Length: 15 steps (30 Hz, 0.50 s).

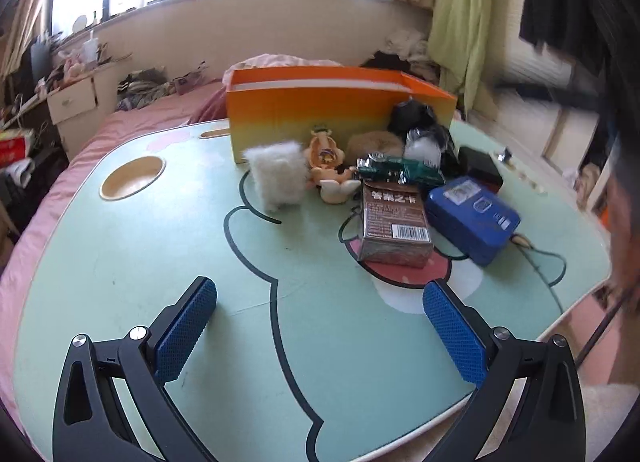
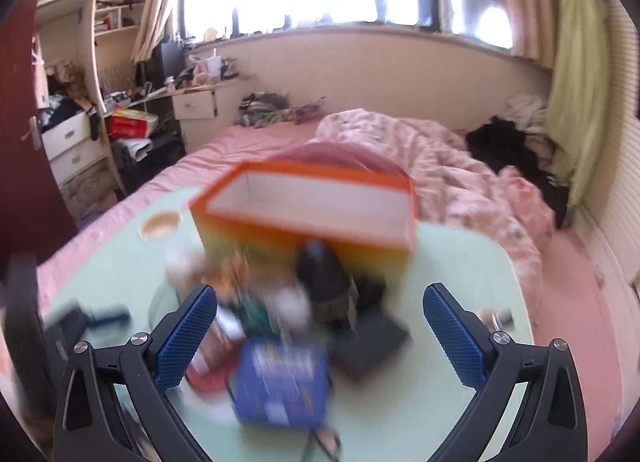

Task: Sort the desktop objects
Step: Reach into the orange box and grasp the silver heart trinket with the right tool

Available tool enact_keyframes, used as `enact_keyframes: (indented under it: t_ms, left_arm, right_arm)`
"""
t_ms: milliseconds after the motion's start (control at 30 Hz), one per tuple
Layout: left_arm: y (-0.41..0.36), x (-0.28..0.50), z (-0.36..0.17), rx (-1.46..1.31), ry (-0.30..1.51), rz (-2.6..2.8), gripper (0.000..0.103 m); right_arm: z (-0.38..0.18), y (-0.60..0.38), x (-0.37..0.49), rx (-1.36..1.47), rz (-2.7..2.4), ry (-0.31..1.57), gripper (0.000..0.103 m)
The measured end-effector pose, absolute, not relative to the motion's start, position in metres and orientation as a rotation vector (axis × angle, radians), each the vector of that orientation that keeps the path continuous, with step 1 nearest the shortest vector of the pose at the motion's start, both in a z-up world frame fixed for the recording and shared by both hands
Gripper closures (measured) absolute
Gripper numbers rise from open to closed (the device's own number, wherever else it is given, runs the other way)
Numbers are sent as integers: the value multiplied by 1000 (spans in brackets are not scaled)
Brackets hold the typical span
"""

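Observation:
An open orange box (image 1: 320, 110) stands at the far side of a mint-green lap table (image 1: 160, 262). In front of it lie a white fluffy toy (image 1: 276, 176), an orange figurine (image 1: 326, 154), a green toy car (image 1: 400, 171), a brown card box (image 1: 394, 224), a blue tin (image 1: 472, 218), a small black box (image 1: 480, 168) and a black-and-white plush (image 1: 420, 130). My left gripper (image 1: 320, 306) is open and empty, above the near tabletop. My right gripper (image 2: 320, 310) is open and empty, above the blurred pile; the blue tin (image 2: 280, 386) and orange box (image 2: 308, 214) show below it.
The table sits on a pink bed (image 2: 248, 142) with a crumpled quilt (image 2: 440, 166). A round cup recess (image 1: 132, 177) is in the table's far left corner. A person's head (image 1: 624, 198) is at the right edge. Shelves and drawers (image 2: 72, 142) stand at the left.

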<state>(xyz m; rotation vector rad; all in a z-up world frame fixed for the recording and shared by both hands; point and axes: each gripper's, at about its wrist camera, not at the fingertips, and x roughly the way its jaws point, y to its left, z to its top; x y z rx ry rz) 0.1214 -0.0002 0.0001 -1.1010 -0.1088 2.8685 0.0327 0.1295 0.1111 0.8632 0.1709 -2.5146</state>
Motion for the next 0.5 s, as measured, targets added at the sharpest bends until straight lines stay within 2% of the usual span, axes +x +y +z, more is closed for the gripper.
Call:
enact_keyframes:
  t_ms: [100,200,333,500]
  left_arm:
    - [1,121,-1,-1108,-84,2877,0]
    - [0,121,-2,-1103,-81,2871,0]
    - [-2,122,-4,-1089,-78,2866,0]
    - [-6,122,-5,-1076,-76,2865,0]
  right_arm:
    - [122,97,-21,1015,-2378,86,1]
    - [113,59,-69,1167,-2322,75,8]
    - [81,28,-100,1306,-2312,146,16]
    - [55,23,-110,1393,-2278,136,16]
